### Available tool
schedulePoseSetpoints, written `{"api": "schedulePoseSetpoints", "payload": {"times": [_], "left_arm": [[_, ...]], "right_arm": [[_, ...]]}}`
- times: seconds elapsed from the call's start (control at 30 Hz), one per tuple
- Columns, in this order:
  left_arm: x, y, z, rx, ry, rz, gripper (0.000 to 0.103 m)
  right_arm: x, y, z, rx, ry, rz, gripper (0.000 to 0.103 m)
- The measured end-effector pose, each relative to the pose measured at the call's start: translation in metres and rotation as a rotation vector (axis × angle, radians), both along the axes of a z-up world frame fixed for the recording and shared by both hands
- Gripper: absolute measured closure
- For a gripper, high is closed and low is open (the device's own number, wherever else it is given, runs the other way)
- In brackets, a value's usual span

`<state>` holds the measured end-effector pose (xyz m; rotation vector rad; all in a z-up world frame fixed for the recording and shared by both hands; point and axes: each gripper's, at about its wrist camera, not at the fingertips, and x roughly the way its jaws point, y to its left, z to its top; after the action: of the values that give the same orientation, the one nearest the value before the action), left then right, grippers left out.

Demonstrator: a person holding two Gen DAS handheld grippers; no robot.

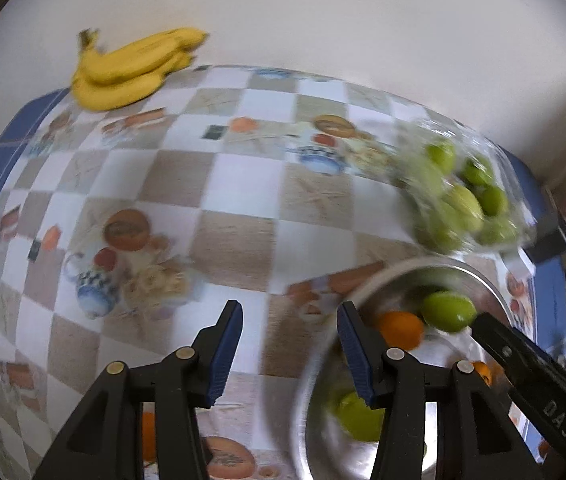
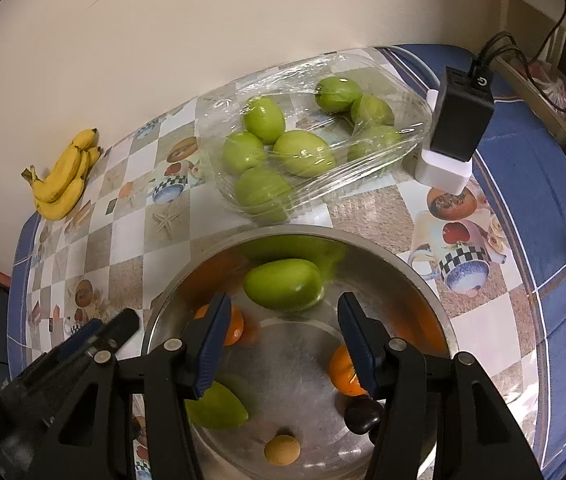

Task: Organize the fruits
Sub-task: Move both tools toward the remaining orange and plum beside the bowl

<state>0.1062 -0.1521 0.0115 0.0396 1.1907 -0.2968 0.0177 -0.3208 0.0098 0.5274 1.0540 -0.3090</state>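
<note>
Item: green fruit (image 2: 283, 284), loose in the steel bowl (image 2: 423, 276) with a second green one (image 2: 215, 404), two oranges (image 2: 347, 372), a small tan fruit (image 2: 282, 449) and a dark one (image 2: 363, 416). Judged as gathered here for sorting.

Stock: more green fruits in a clear film-covered tray (image 2: 311, 144) just behind the bowl; the film looks open toward the bowl, though that is uncertain.

Bananas (image 2: 63, 180): one bunch at the far counter (image 2: 531, 216) edge, well apart, apparently untouched.

Right claw (image 2: 281, 344): open, empty, above the bowl.

Left claw (image 1: 289, 354): open, empty, beside the bowl rim over the patterned cloth.

View notes: the right view alone shows the bowl's full contents and a black charger block (image 2: 463, 120) on a white plug beside the tray. The left view is blurred but shows the bare cloth between bowl and bananas.
</note>
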Motion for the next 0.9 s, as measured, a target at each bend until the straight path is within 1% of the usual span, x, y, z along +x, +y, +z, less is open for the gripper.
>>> {"api": "schedulePoseSetpoints", "payload": {"times": [0.17,0.2,0.23,0.27,0.3,0.37,0.4,0.47,0.57,0.6,0.63,0.77,0.83,0.87,0.9], "left_arm": [[0.008,0.02,-0.002,-0.009,0.023,0.066,0.049],[0.009,0.023,-0.003,-0.006,0.024,0.075,0.045],[0.01,0.025,-0.003,-0.004,0.024,0.082,0.037],[0.011,0.027,-0.004,-0.002,0.023,0.09,0.033],[0.011,0.03,-0.005,0.002,0.023,0.104,0.028],[0.012,0.033,-0.007,0.007,0.027,0.122,0.022],[0.013,0.035,-0.008,0.013,0.031,0.135,0.016],[0.014,0.038,-0.01,0.019,0.031,0.149,0.009],[0.014,0.04,-0.012,0.026,0.029,0.164,0.005],[0.015,0.041,-0.012,0.031,0.028,0.167,0.002],[0.015,0.041,-0.013,0.034,0.026,0.17,0.0],[0.014,0.043,-0.015,0.04,0.028,0.171,0.0],[0.014,0.042,-0.016,0.041,0.028,0.166,0.0],[0.013,0.042,-0.016,0.042,0.026,0.162,0.0],[0.012,0.042,-0.016,0.045,0.022,0.156,0.0]], "right_arm": [[0.003,0.006,0.0,-0.013,0.006,0.025,0.046],[0.004,0.008,0.0,-0.021,0.005,0.028,0.045],[0.004,0.008,0.0,-0.026,0.003,0.03,0.044],[0.005,0.009,0.0,-0.032,0.003,0.035,0.042],[0.005,0.01,-0.001,-0.036,0.005,0.04,0.036],[0.006,0.011,-0.002,-0.043,0.007,0.045,0.025],[0.007,0.011,-0.003,-0.044,0.011,0.048,0.024],[0.008,0.011,-0.006,-0.047,0.018,0.052,0.023],[0.008,0.012,-0.009,-0.05,0.025,0.058,0.017],[0.008,0.012,-0.009,-0.051,0.025,0.06,0.017],[0.008,0.012,-0.009,-0.052,0.024,0.061,0.017],[0.009,0.013,-0.011,-0.065,0.032,0.063,0.016],[0.009,0.014,-0.013,-0.065,0.038,0.066,0.01],[0.008,0.014,-0.014,-0.065,0.038,0.065,0.005],[0.008,0.015,-0.014,-0.067,0.037,0.066,0.004]]}}
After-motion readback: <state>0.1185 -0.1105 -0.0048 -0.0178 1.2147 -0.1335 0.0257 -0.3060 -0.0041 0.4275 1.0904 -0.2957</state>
